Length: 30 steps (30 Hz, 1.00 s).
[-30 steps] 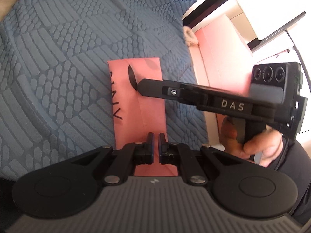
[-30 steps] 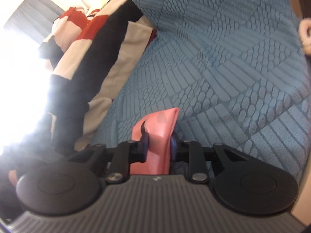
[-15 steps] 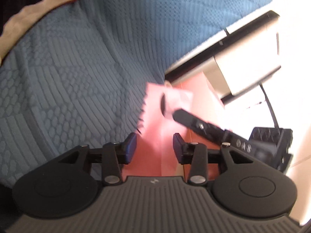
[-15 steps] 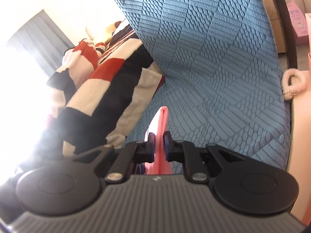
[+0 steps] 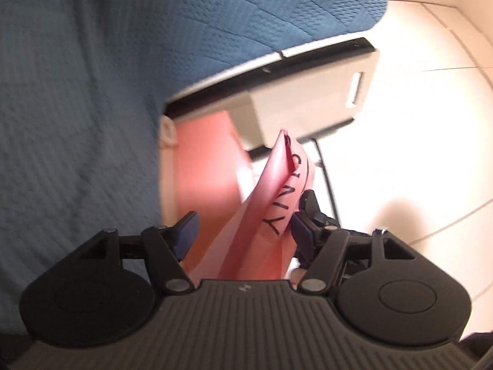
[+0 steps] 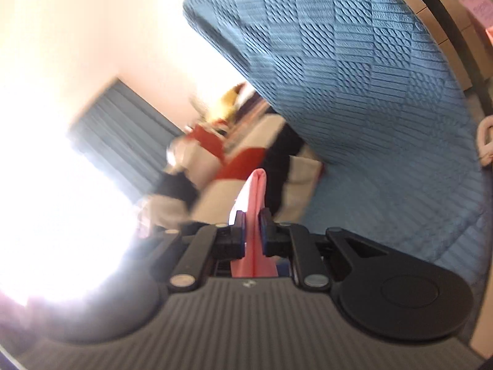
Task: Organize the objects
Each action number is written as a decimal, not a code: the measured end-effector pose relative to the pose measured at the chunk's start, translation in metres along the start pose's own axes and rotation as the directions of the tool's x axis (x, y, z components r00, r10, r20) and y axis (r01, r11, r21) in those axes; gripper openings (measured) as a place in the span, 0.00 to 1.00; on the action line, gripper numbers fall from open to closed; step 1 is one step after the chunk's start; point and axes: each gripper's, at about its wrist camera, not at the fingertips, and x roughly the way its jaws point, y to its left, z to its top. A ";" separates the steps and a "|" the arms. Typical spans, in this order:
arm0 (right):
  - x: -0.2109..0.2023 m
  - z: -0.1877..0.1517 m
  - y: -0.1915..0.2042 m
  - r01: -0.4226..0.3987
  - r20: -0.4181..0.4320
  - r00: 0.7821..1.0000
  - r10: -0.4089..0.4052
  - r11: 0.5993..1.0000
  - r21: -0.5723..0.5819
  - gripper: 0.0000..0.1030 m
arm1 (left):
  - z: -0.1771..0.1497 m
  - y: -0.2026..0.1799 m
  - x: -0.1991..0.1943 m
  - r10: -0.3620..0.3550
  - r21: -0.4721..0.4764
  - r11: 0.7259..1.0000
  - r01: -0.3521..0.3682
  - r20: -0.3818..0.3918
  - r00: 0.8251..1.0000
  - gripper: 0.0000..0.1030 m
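A flat pink pouch (image 5: 271,212) with black lettering hangs in the air over the bed's edge. My right gripper (image 6: 252,225) is shut on the pink pouch (image 6: 254,197), seen edge-on between its fingers. My left gripper (image 5: 243,225) is open; the pouch passes between its spread fingers, and I cannot tell if they touch it. Part of the right gripper (image 5: 311,212) shows behind the pouch in the left wrist view.
A blue textured bed cover (image 5: 92,92) fills the left. A pink box (image 5: 206,160) stands beside the bed next to a grey drawer unit (image 5: 308,98) on a pale tiled floor. A striped red, black and cream blanket (image 6: 246,166) lies at the bed's far end.
The left gripper opened and let go of the pouch. The right gripper closed on it, lifted it off the bed and carried it towards the pink box.
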 end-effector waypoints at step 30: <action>0.048 0.026 -0.042 0.744 0.167 0.662 -0.730 0.667 -0.035 0.43 | -0.021 -0.043 0.012 0.574 0.323 0.723 -0.610 0.210 0.791 0.17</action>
